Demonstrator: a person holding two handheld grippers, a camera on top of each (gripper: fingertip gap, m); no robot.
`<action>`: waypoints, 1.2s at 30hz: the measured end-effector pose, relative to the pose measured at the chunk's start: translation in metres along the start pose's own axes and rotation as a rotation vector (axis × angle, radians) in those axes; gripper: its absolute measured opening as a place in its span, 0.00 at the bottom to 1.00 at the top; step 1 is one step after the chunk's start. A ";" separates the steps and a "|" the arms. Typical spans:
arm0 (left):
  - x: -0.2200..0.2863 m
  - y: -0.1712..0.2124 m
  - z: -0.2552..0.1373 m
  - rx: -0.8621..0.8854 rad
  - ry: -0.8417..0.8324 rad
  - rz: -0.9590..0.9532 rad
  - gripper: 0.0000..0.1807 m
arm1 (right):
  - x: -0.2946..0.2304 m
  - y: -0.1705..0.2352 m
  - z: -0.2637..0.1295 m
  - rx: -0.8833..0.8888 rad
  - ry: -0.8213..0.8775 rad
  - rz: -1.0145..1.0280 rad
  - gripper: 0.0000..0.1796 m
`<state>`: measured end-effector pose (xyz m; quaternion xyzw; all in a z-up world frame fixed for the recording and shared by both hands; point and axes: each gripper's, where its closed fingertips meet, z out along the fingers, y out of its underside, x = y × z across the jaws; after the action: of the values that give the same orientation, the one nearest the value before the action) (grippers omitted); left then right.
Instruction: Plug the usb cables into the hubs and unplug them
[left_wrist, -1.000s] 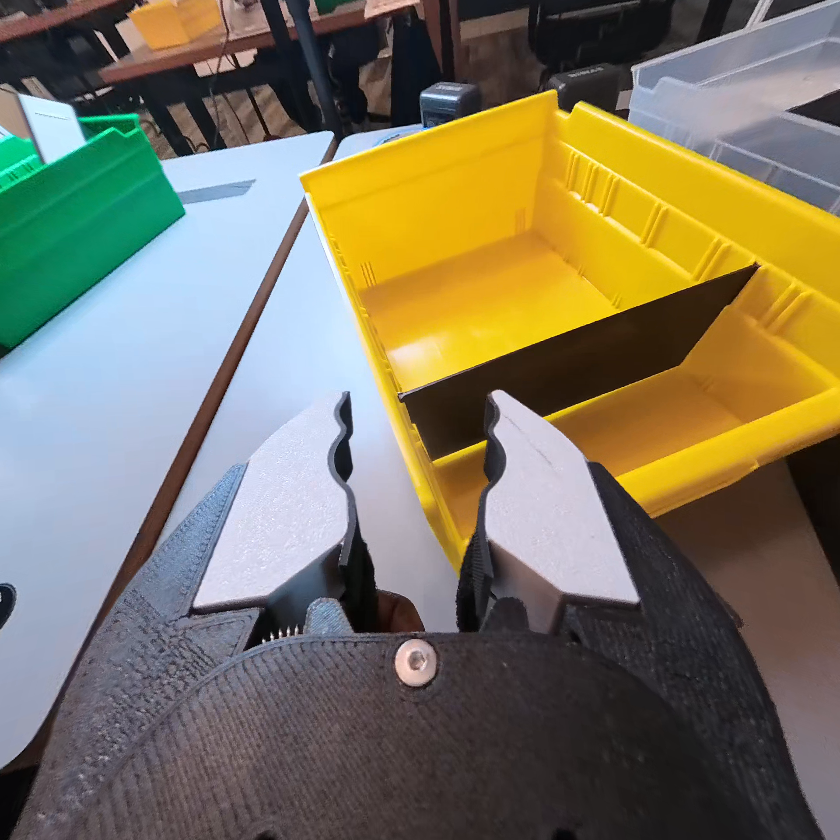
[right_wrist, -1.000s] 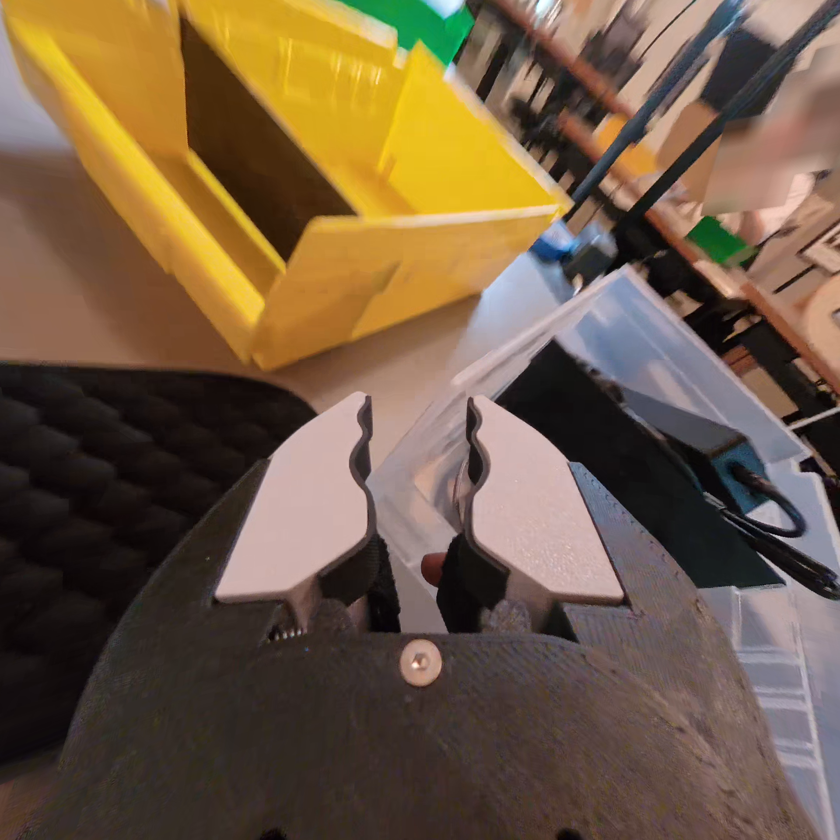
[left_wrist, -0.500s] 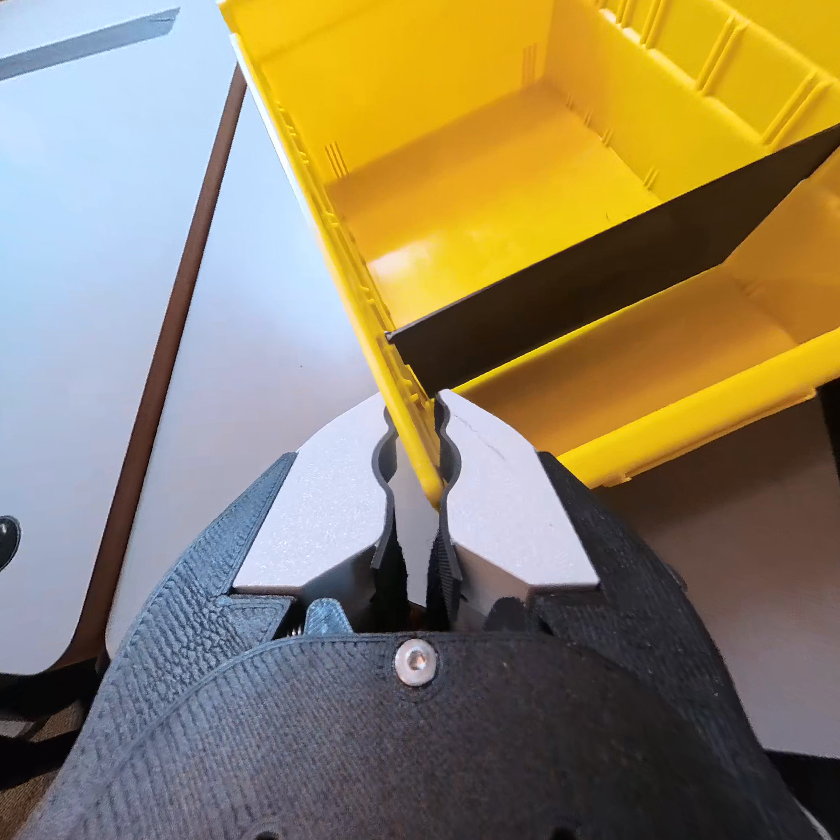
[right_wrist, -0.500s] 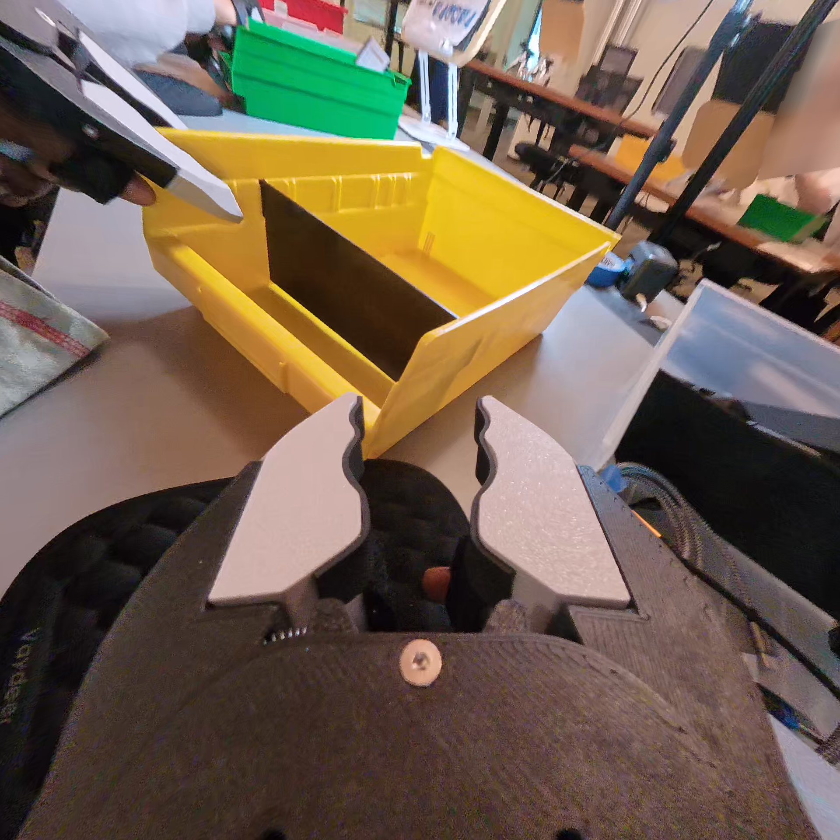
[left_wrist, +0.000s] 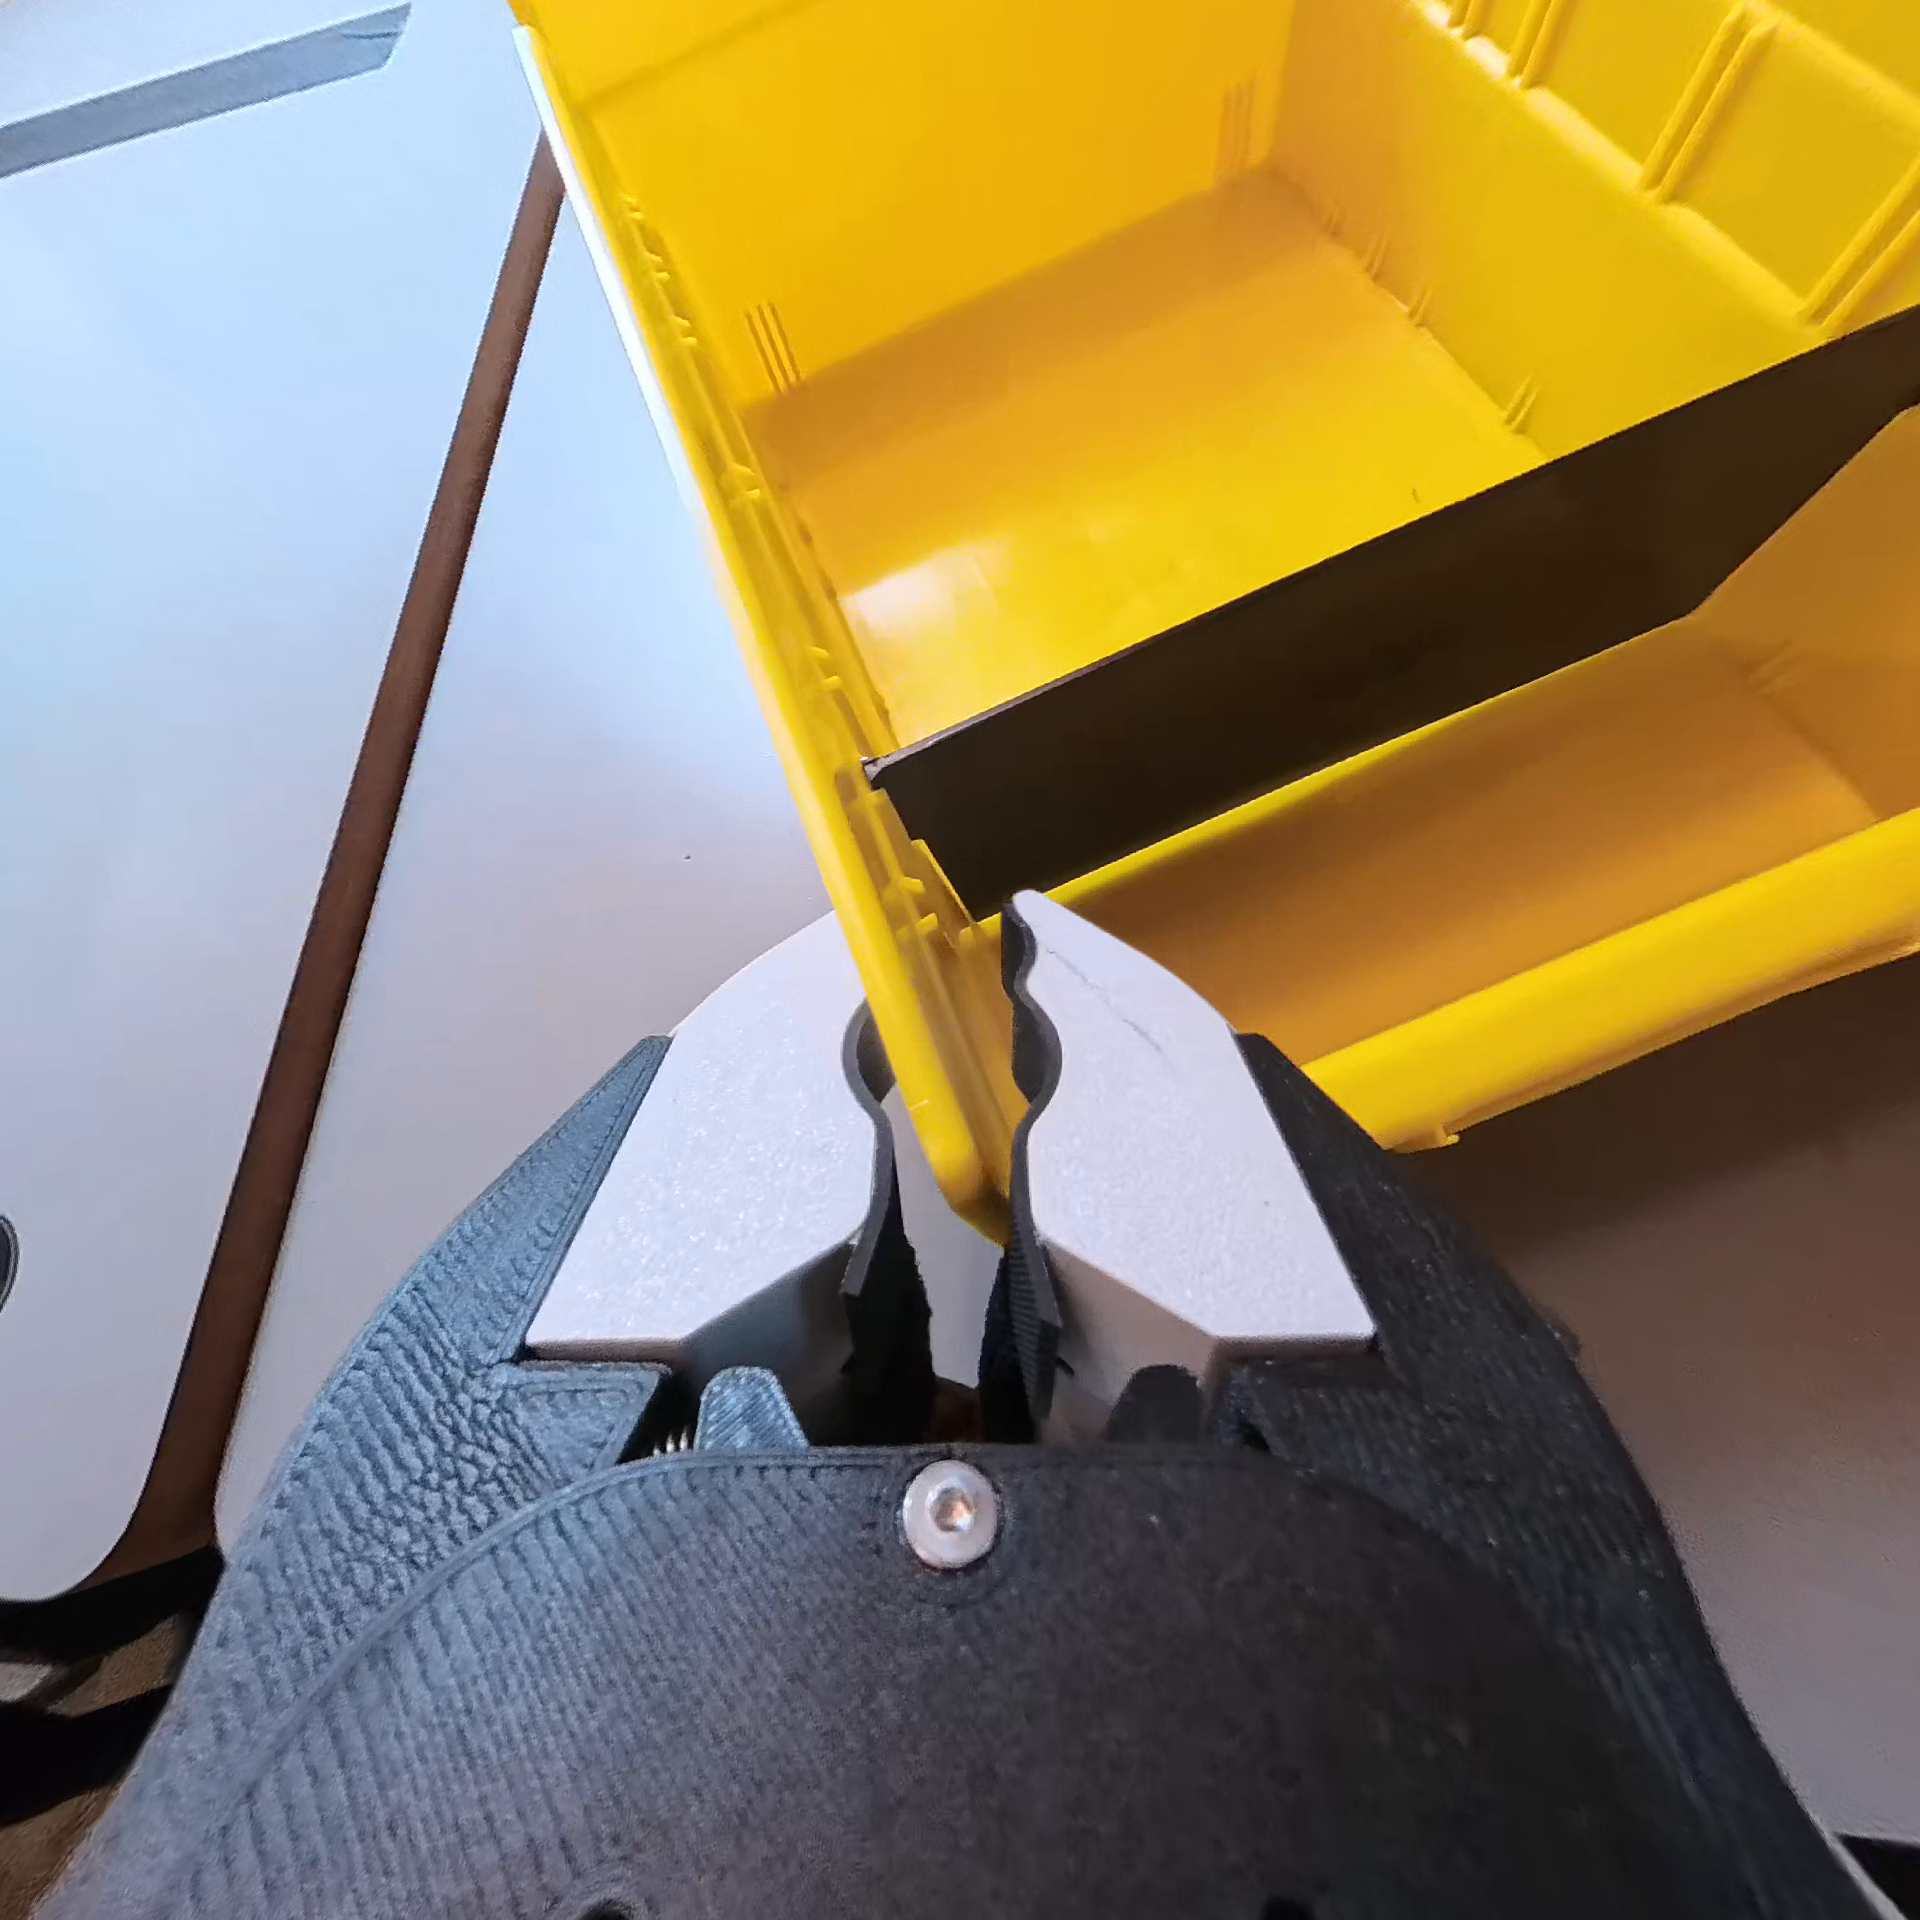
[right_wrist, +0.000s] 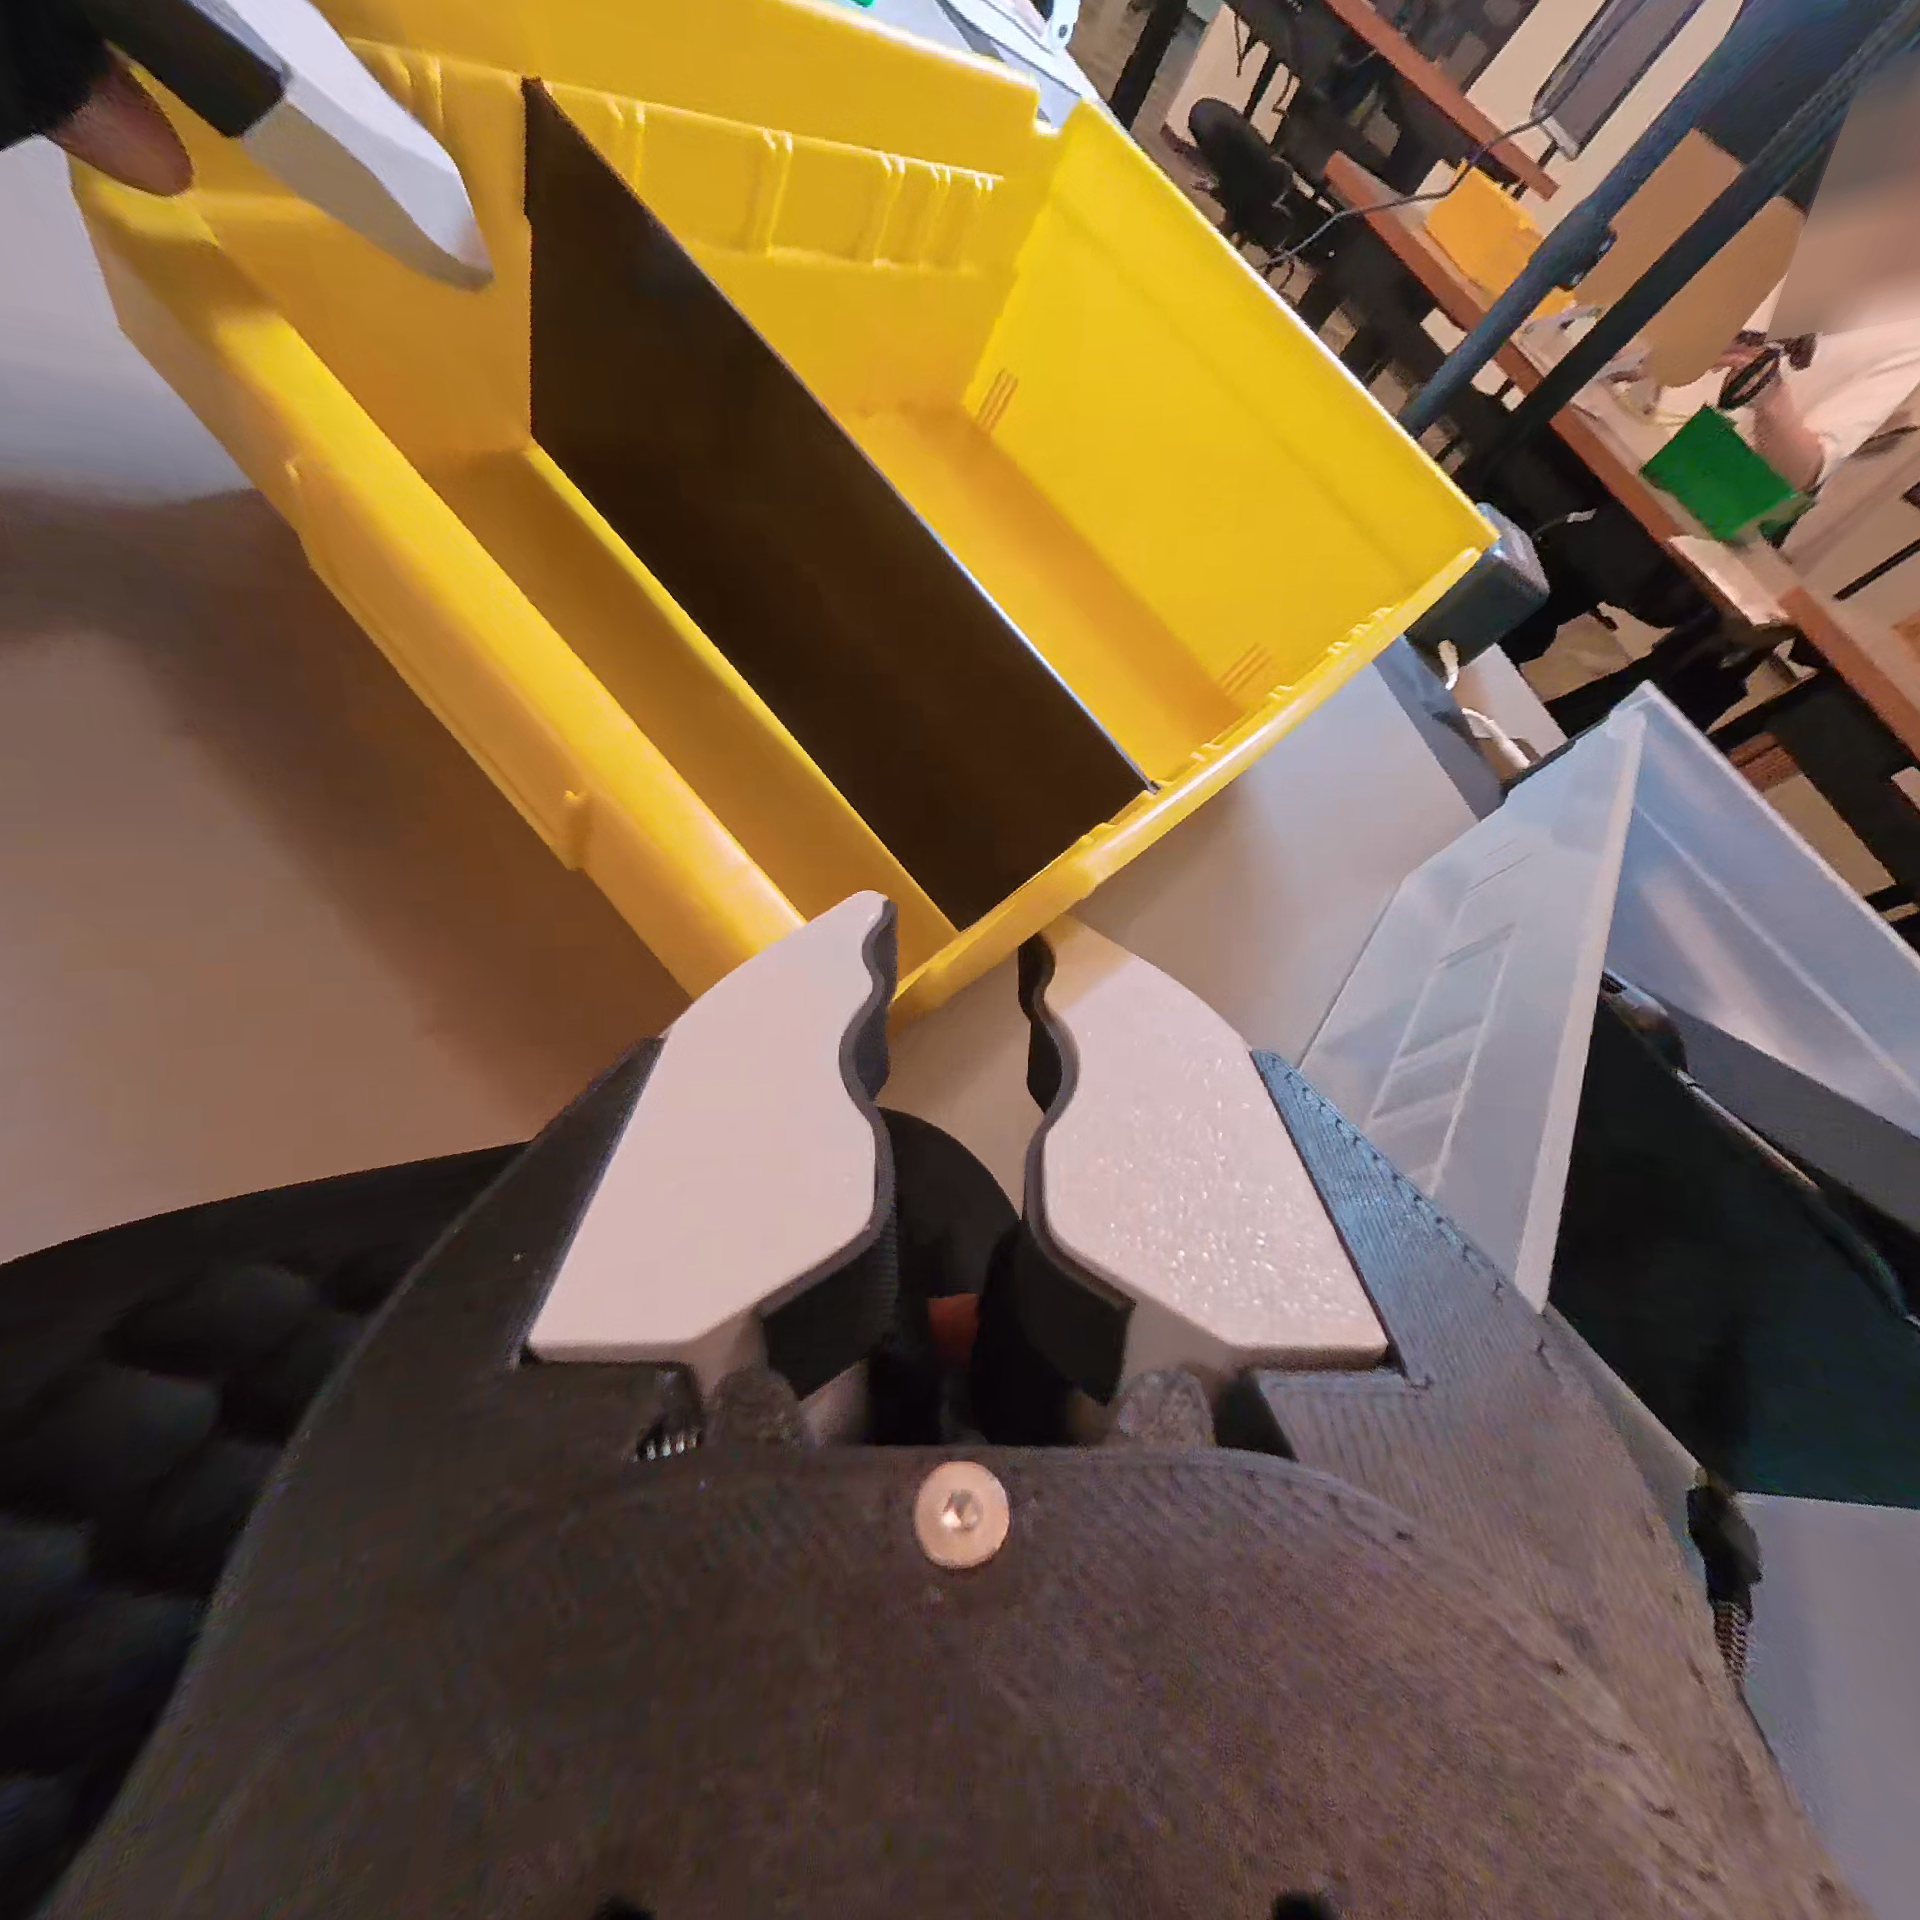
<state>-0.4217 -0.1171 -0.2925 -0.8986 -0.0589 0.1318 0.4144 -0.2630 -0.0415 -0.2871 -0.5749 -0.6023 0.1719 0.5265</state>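
- The left tool (left_wrist: 940, 1049) pinches the near corner of a big yellow plastic bin (left_wrist: 1143, 436) – one grey finger (left_wrist: 748, 1143) sits outside the wall and the other inside.
- A flat black divider (left_wrist: 1403, 665) stands upright inside the bin and splits it into two parts. Both parts look bare where I can see them.
- The bin rests on a pale grey tabletop (left_wrist: 582, 790). A thin brown gap (left_wrist: 416, 623) runs between this tabletop and the next one.
- The right tool (right_wrist: 951, 961) is spread apart with nothing between its fingers. It hovers at the other near corner of the same yellow bin (right_wrist: 1195, 436), with one finger in front of the bin's front edge and the other just outside the wall.
- From the right side, the left tool (right_wrist: 364, 177) shows far off at the bin's other corner.
- A clear plastic bin (right_wrist: 1538, 987) sits just beside the yellow one, on its right.
- A black bumpy foam pad (right_wrist: 208, 1403) lies low, under the right tool.
- I cannot see any usb cables or hubs in these views – they may be hidden.
- A small green box (right_wrist: 1720, 478) sits on a far desk.
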 end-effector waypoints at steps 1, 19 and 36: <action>0.000 -0.001 -0.001 0.007 0.007 -0.009 0.09 | 0.000 -0.001 -0.002 0.009 -0.001 0.005 0.13; 0.006 -0.007 -0.018 0.005 -0.002 0.005 0.08 | 0.009 -0.006 0.000 0.017 0.026 0.105 0.18; 0.114 -0.143 -0.103 0.652 -0.079 0.168 0.06 | 0.122 -0.035 -0.175 0.255 0.712 -0.130 0.13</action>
<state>-0.2827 -0.0746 -0.1409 -0.7147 0.0446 0.2122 0.6650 -0.1095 -0.0141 -0.1377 -0.4892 -0.3906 0.0012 0.7798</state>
